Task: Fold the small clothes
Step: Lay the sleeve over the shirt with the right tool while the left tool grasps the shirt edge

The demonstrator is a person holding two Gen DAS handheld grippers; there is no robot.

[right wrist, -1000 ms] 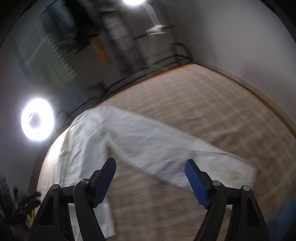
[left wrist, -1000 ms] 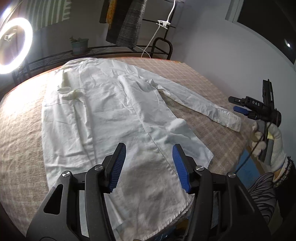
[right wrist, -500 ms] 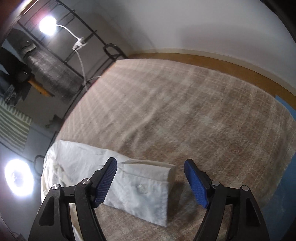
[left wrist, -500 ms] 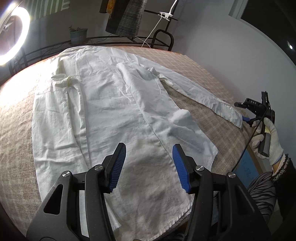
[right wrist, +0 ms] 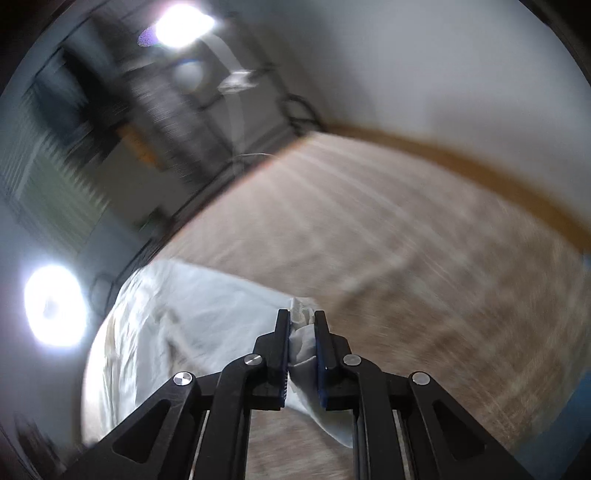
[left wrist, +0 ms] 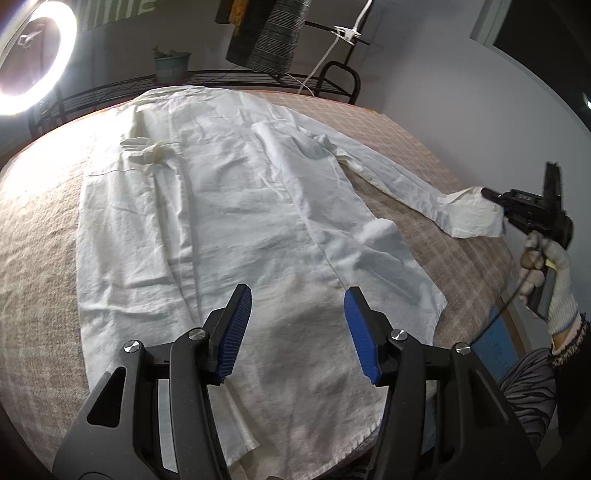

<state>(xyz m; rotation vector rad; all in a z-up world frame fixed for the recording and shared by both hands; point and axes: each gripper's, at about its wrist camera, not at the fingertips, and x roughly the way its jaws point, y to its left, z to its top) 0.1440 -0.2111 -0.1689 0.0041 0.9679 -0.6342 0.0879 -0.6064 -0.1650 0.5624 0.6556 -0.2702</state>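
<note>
A white long-sleeved shirt (left wrist: 229, 221) lies spread flat on a checked beige cloth (left wrist: 37, 229). My left gripper (left wrist: 297, 314) is open and empty, hovering over the shirt's lower hem. The shirt's right sleeve (left wrist: 406, 181) stretches to the right. My right gripper (right wrist: 301, 325) is shut on the sleeve cuff (right wrist: 303, 343) and holds it lifted a little above the cloth. The right gripper also shows in the left wrist view (left wrist: 496, 206), held by a gloved hand, with the cuff (left wrist: 469, 218) in it.
A ring light (left wrist: 26, 59) glows at the far left. A black metal rack (left wrist: 221, 79) with a potted plant (left wrist: 171, 62) and hanging clothes (left wrist: 266, 33) stands behind the table. A grey wall (left wrist: 461, 81) is on the right. The right wrist view is motion-blurred.
My right gripper has closed on the sleeve cuff, which lay flat between its open fingers, and lifted it. My left gripper stays open above the hem.
</note>
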